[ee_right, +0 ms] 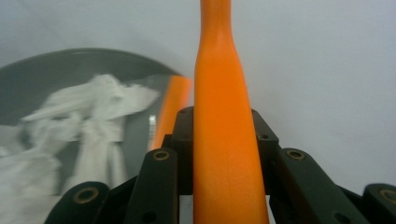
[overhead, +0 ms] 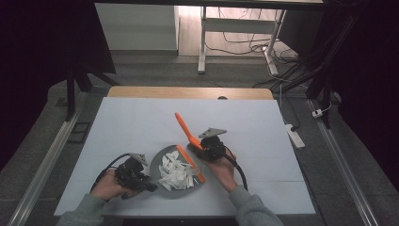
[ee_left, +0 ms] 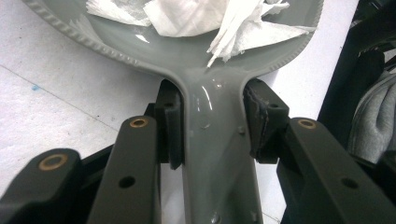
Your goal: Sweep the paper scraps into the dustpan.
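Observation:
A grey dustpan (overhead: 161, 157) lies on the white table near its front edge, holding several torn white paper scraps (overhead: 176, 170). My left gripper (overhead: 147, 184) is shut on the pan's handle (ee_left: 217, 154), its pads (ee_left: 169, 126) pressing both sides; the pan (ee_left: 140, 42) and scraps (ee_left: 196, 16) lie just ahead. My right gripper (overhead: 207, 149) is shut on the handle of an orange brush (overhead: 183, 126), which slants up and away. The brush's long orange head (overhead: 194, 165) rests along the pan's right edge. In the right gripper view the orange handle (ee_right: 224, 130) runs between the jaws, with the pan (ee_right: 56, 65) at left.
The white table surface (overhead: 141, 122) stretches bare behind and beside the pan, ending at a wooden strip (overhead: 188, 92). A white power strip (overhead: 295, 135) lies on the floor at right, with cables and desk legs (overhead: 202, 42) beyond. A grey sleeve (ee_left: 373, 116) is close by.

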